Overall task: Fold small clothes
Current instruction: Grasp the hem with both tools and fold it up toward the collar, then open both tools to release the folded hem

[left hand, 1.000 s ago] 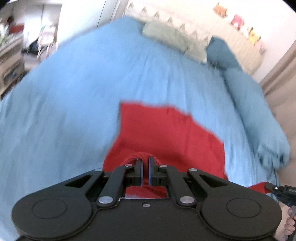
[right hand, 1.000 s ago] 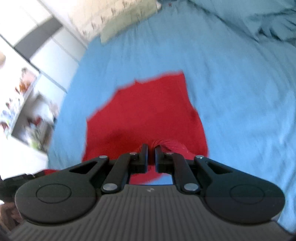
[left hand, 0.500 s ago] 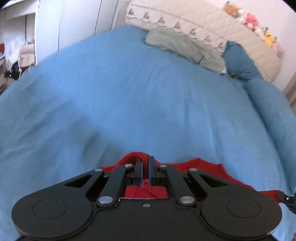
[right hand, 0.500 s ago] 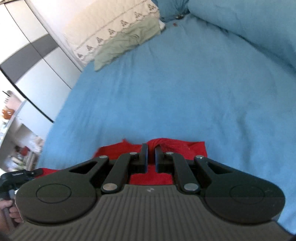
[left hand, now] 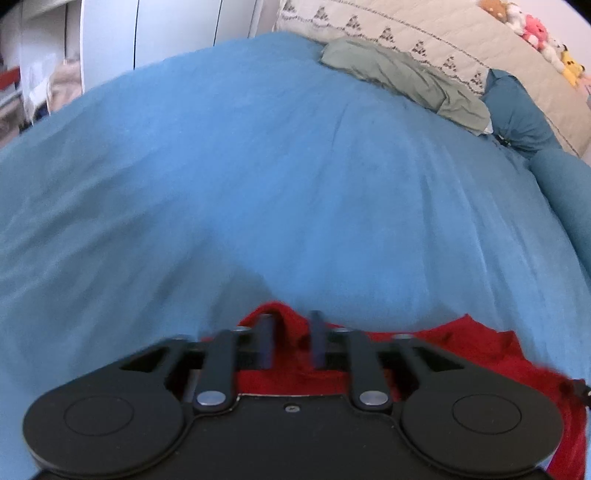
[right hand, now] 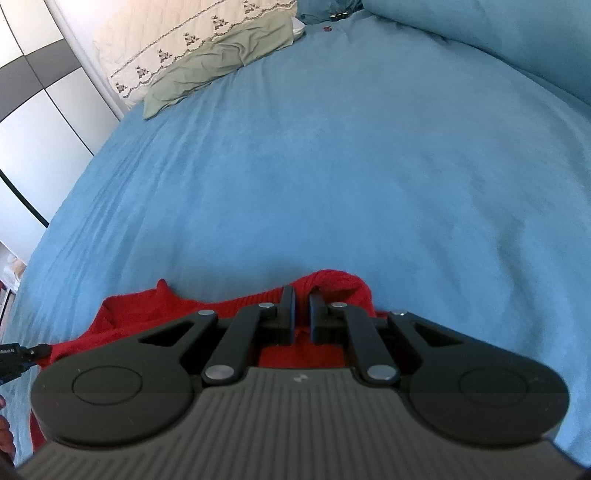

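Note:
A red garment [left hand: 480,354] lies on the blue bedspread [left hand: 280,177] at the near edge. In the left wrist view my left gripper [left hand: 291,328] sits over its edge with the jaws parted; red cloth lies loose between them. In the right wrist view the same red garment [right hand: 147,310] shows under my right gripper [right hand: 302,301], whose jaws stand a narrow gap apart with a bunched red fold [right hand: 340,284] between and around the tips. Most of the garment is hidden under both grippers.
A grey-green cloth [left hand: 402,77] lies at the far end of the bed [right hand: 221,59] by a cream headboard [left hand: 424,33]. Blue pillows [left hand: 517,110] and a blue duvet roll [right hand: 498,33] are on the right. White wardrobe doors [right hand: 40,122] stand left.
Both grippers carried the red garment's edge forward and down onto the bed, folding it over. The left jaws, shut before, have parted and let the cloth go; the right still look near shut.

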Action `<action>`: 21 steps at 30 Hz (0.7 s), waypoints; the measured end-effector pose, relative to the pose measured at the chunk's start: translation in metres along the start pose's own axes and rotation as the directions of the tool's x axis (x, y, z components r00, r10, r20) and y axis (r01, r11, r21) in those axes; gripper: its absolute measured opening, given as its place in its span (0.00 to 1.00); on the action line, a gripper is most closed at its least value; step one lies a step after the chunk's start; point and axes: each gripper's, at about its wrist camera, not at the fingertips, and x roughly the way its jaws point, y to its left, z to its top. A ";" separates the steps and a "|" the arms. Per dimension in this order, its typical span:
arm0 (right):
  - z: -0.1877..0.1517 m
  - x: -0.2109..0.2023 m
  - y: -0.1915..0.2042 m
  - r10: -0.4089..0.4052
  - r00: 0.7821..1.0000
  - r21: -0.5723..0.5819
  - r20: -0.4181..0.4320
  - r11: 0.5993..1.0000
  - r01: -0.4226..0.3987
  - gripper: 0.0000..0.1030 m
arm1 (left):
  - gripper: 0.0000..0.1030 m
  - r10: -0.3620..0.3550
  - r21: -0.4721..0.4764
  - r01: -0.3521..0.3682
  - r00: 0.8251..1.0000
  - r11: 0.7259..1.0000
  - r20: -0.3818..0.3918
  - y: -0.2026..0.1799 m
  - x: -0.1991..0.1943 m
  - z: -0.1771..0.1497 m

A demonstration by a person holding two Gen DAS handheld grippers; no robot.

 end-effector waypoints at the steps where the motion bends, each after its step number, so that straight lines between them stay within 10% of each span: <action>1: 0.002 -0.001 0.000 0.001 1.000 0.005 0.002 1.000 -0.001 0.31 | 0.71 0.010 0.010 -0.010 1.000 1.000 0.018 -0.002 -0.004 0.001; 2: 0.000 -0.006 -0.001 0.008 1.000 0.009 0.009 1.000 -0.008 0.38 | 0.73 0.020 0.023 -0.021 0.999 1.000 0.042 -0.003 -0.010 0.001; 4: -0.001 -0.015 0.000 0.023 0.999 0.003 0.040 1.000 -0.023 0.83 | 0.73 0.021 0.053 -0.026 0.996 0.998 0.086 -0.005 -0.025 0.001; 6: -0.003 -0.030 0.008 -0.004 0.995 -0.036 0.095 0.999 0.008 0.99 | 0.73 0.024 0.085 -0.033 0.994 0.996 0.108 -0.009 -0.040 -0.003; 9: -0.013 -0.047 0.025 0.018 0.993 -0.133 0.120 0.991 -0.002 1.00 | 0.96 -0.001 0.150 -0.019 0.992 0.988 0.126 -0.017 -0.061 -0.024; 15: -0.050 -0.033 0.044 -0.019 1.000 -0.332 0.017 0.943 0.024 1.00 | 0.98 0.006 0.388 -0.021 0.999 0.921 0.042 -0.046 -0.051 -0.084; 21: -0.067 -0.011 0.025 -0.041 0.999 -0.227 0.021 0.973 0.045 1.00 | 0.98 0.039 0.368 -0.025 0.999 0.929 -0.028 -0.044 -0.025 -0.096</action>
